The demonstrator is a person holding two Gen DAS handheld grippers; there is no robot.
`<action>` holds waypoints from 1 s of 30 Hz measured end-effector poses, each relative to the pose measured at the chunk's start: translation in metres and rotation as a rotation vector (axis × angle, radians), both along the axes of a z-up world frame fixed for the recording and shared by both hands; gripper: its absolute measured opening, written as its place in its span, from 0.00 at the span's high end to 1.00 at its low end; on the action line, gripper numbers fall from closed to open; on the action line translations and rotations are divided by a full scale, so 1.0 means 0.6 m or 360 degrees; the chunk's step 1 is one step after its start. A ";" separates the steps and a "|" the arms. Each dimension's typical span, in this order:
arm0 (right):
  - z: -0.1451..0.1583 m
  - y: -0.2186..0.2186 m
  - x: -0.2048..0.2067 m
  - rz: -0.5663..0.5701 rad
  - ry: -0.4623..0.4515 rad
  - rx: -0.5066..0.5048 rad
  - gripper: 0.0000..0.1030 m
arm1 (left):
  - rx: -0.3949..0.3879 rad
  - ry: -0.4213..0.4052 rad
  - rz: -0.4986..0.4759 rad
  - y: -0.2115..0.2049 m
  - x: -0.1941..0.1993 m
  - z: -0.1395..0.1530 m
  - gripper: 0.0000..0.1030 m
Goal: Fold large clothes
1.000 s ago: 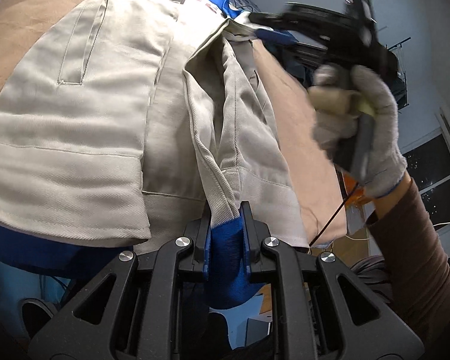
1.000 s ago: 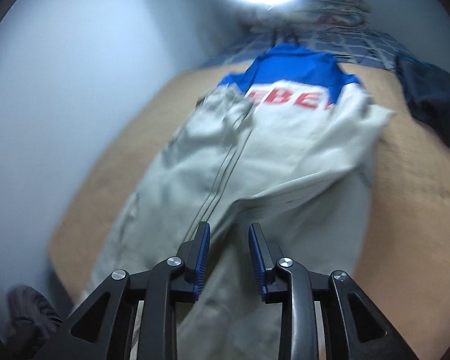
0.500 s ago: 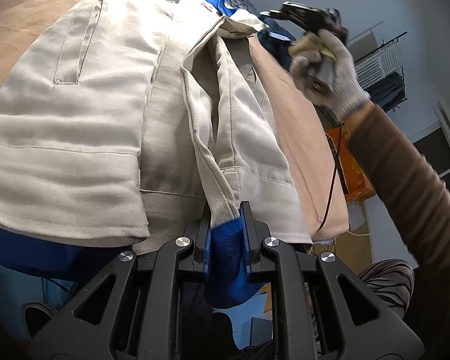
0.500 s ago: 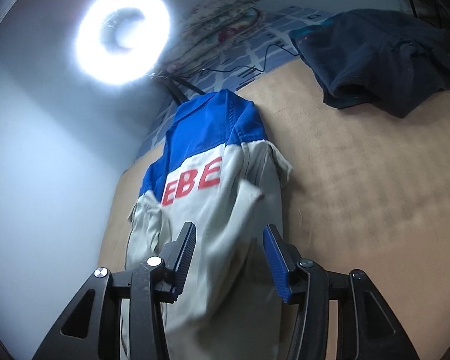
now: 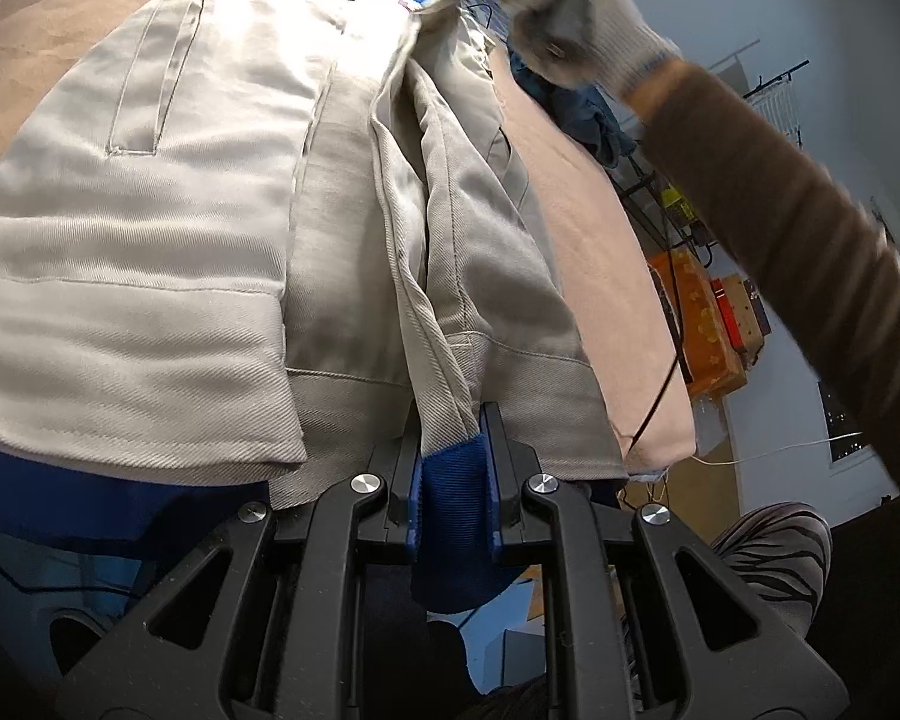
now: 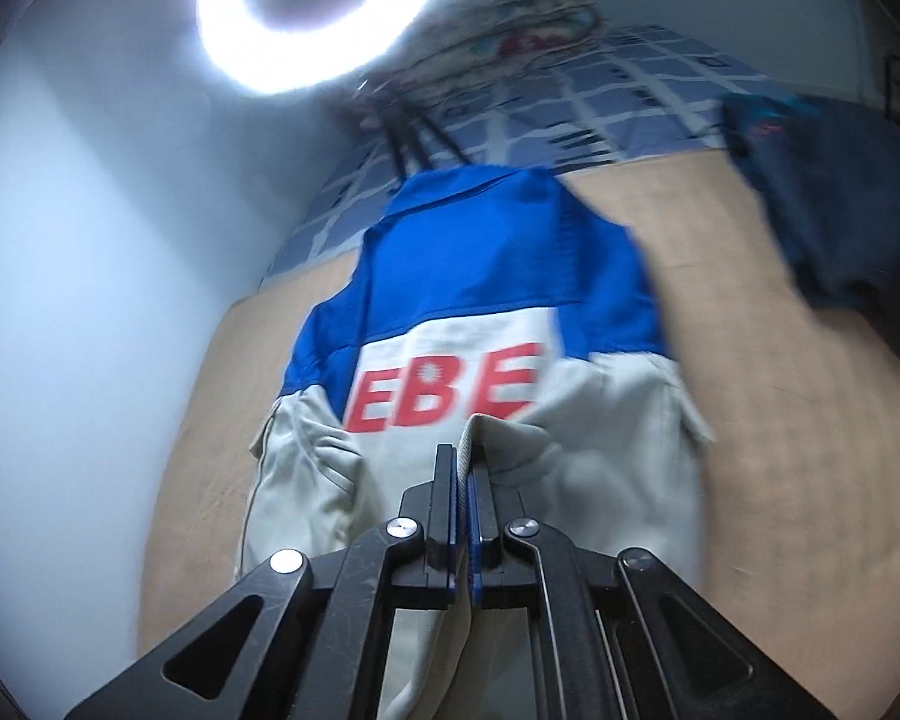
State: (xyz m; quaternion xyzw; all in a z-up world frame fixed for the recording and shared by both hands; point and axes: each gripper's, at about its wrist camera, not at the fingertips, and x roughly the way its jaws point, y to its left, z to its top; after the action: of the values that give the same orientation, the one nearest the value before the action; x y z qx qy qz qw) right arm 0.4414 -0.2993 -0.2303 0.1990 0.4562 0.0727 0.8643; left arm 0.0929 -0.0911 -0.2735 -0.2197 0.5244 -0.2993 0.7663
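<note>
The left claw [image 5: 453, 468] is clamped on the blue cuff [image 5: 453, 516] of a sleeve of the jacket [image 5: 150, 228], with the blue band filling the gap between its two fingers. We see the right claw [image 6: 463, 474] pressed together on a raised fold of the jacket's [image 6: 600, 480] beige fabric, just below the red letters "EBE" [image 6: 444, 387].

The jacket lies spread on the tan desk [image 6: 780, 420], beige over the lower body and blue over the shoulders and collar. In the left wrist view the held sleeve [image 5: 444, 276] runs up the middle of the garment as a long ridge, and a welt pocket [image 5: 150, 78] shows on the panel to its left. The gloved right hand [image 5: 576, 6] sits over the far end of that ridge, blurred, with a brown-sleeved forearm [image 5: 780, 192] behind it.

A dark blue garment [image 6: 840, 216] lies on the desk well apart from the jacket, to its right. A lit ring light [image 6: 318, 6] stands beyond the collar end, and a blue checked cloth [image 6: 600, 114] lies past the desk's far edge. An orange box [image 5: 699, 324] sits beside the desk in the left wrist view
</note>
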 end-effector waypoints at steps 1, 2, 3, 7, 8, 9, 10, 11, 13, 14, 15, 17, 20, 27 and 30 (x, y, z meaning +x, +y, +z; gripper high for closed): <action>-0.010 0.020 0.017 0.0044 0.0032 0.0010 0.92 | 0.0003 0.0001 0.0004 0.001 0.000 0.000 0.87; -0.019 0.038 0.029 0.0095 0.0076 0.0017 0.87 | 0.0004 0.0003 0.0006 0.002 0.001 0.000 0.87; -0.022 0.053 0.036 0.0147 0.0102 0.0033 0.84 | 0.0002 0.0002 0.0006 0.003 0.001 0.000 0.87; 0.028 0.047 0.006 0.0267 -0.0085 0.0152 0.76 | -0.0026 0.0018 0.0008 0.009 0.004 0.001 0.87; 0.036 0.041 -0.007 0.0252 -0.0105 0.0108 0.76 | -0.0034 0.0023 0.0006 0.010 0.004 0.001 0.87; 0.044 0.037 -0.022 0.0247 -0.0108 0.0007 0.77 | -0.0038 0.0021 0.0005 0.012 0.005 0.001 0.87; 0.046 0.035 -0.040 0.0253 -0.0096 -0.0134 0.82 | -0.0043 0.0019 0.0004 0.015 0.006 0.002 0.87; 0.041 0.034 -0.058 0.0243 -0.0075 -0.0271 0.84 | -0.0049 0.0018 0.0005 0.015 0.006 0.003 0.87; 0.020 0.028 -0.082 0.0188 -0.0027 -0.0454 0.85 | -0.0055 0.0014 0.0001 0.014 0.005 0.004 0.87; 0.009 0.024 -0.085 0.0172 -0.0007 -0.0477 0.85 | -0.0052 0.0016 0.0003 0.013 0.004 0.004 0.87; -0.012 0.021 -0.086 0.0144 0.0040 -0.0474 0.85 | -0.0052 0.0018 0.0006 0.013 0.003 0.005 0.86; -0.040 0.015 -0.081 0.0109 0.0092 -0.0395 0.85 | -0.0043 0.0016 -0.0001 0.014 0.001 0.007 0.86; -0.081 0.049 -0.062 0.0175 0.0119 -0.0229 0.85 | -0.0016 -0.0001 -0.0001 0.017 -0.003 0.016 0.85; -0.050 0.108 -0.097 0.0403 0.0077 -0.0143 0.83 | -0.0002 -0.0075 -0.0020 0.035 -0.020 0.051 0.77; 0.006 0.083 -0.176 0.0410 -0.0014 -0.0124 0.83 | -0.0016 -0.0108 -0.0022 0.052 -0.031 0.066 0.77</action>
State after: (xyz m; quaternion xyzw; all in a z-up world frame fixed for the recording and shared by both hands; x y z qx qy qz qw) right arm 0.3358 -0.2496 -0.2266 0.1049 0.4765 0.1661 0.8569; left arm 0.0746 -0.0597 -0.2339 -0.2096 0.4982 -0.3146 0.7803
